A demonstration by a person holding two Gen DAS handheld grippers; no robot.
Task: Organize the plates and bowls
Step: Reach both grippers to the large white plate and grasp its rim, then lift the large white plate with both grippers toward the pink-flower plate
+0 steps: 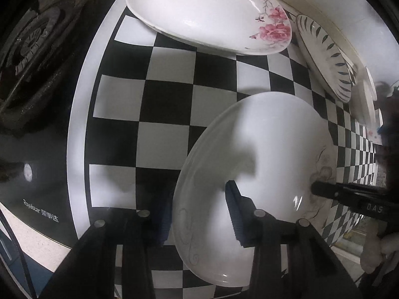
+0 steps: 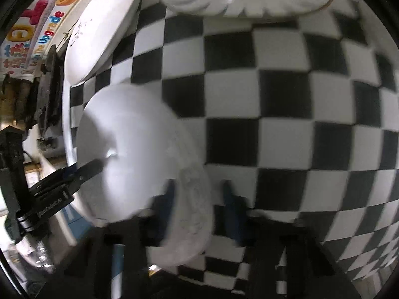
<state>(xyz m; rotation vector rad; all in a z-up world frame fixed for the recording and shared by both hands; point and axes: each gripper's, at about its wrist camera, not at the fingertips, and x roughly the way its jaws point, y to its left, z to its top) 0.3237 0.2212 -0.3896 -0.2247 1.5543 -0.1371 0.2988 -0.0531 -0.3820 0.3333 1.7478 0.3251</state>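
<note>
White plate (image 1: 261, 134) gripped at opposite rims by both jaws, rose-patterned plate (image 1: 207, 12) in left view only

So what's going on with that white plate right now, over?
Left gripper and right gripper each straddle the white plate's rim, opposite sides. Flowered plate and striped plate beyond, clear of it.

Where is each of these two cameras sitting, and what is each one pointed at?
Left wrist: on the left gripper, looking steeply down at the white plate on the checkered mat; its own fingers straddle the rim.
Right wrist: on the right gripper, looking down at the opposite rim; view blurred.
Shared: the plate, the mat, and each shows the other gripper.
</note>
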